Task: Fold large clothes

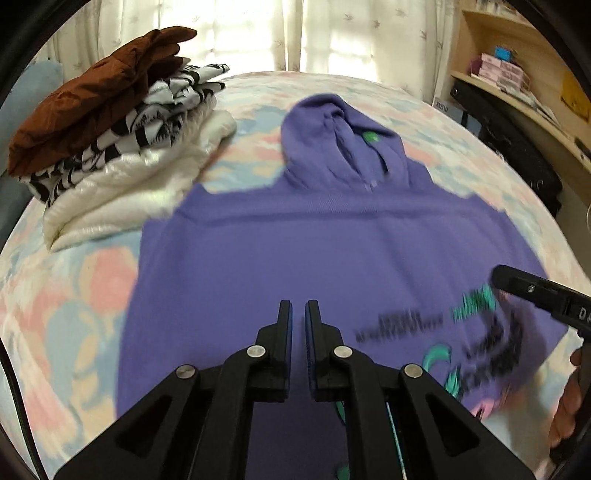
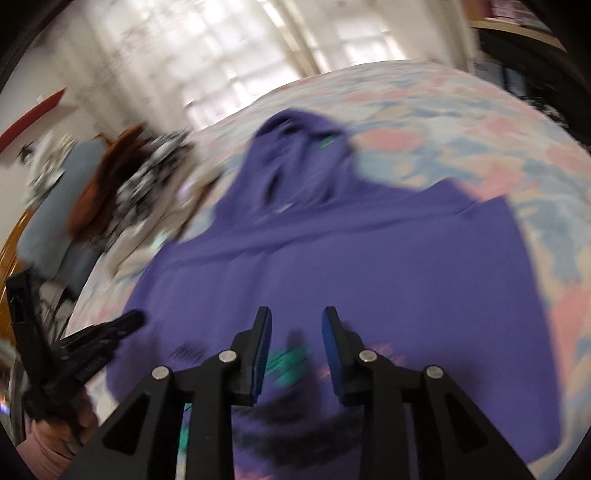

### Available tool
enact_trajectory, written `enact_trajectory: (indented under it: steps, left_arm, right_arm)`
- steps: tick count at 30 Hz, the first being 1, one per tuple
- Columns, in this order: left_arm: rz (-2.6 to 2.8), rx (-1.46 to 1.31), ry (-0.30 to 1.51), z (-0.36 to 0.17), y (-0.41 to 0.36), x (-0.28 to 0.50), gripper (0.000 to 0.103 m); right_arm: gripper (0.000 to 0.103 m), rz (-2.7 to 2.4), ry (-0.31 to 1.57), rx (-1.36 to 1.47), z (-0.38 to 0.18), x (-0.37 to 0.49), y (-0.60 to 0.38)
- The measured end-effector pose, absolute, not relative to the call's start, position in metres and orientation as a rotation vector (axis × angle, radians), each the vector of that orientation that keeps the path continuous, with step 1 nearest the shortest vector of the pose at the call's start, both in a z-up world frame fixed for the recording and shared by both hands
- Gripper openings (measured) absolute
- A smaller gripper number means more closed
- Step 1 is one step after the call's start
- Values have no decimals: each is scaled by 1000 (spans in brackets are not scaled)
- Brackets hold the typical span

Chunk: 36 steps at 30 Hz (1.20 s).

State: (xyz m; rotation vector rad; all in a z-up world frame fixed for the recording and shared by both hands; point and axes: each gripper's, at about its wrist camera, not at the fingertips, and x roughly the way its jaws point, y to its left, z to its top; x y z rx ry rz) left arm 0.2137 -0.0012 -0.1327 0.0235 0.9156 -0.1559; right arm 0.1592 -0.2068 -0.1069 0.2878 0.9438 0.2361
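Note:
A purple hoodie (image 1: 332,251) lies spread on the bed, its hood (image 1: 332,136) pointing toward the curtains. Blurred black and teal print (image 1: 461,332) shows on its near right part. My left gripper (image 1: 299,308) hovers over the hoodie's near middle, jaws almost together with nothing seen between them. My right gripper (image 2: 297,314) stands open above the printed area of the hoodie (image 2: 369,258), pads apart and free of cloth. Each gripper shows in the other's view: the right gripper (image 1: 517,284) at the right edge, the left gripper (image 2: 122,325) at the lower left.
A stack of folded clothes (image 1: 110,129), brown on top, then black-and-white, then white, sits at the bed's far left. The pastel floral bedspread (image 1: 74,295) surrounds the hoodie. Wooden shelves (image 1: 517,74) with boxes stand at the right, and curtains (image 1: 258,33) hang behind the bed.

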Motion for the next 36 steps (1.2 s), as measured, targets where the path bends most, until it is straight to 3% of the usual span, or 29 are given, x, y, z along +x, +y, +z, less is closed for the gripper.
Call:
enact_trajectory:
  steps: [3,12,17,36]
  left_arm:
    - [-81,18,932,-153,8,198,10]
    - [30,-175,925,-154,80,183,7]
    - [61,-179,920,-155,85,172,7]
    - [82,-184,923,-155,84,160,7]
  right_arm:
    - [29,244,986,328,-125,145,-202]
    - [25,-50,950,248,-132,95,-291]
    - [25,-141,914,387,-130,68,-350]
    - [28,-179,908,353,-136,58,-342]
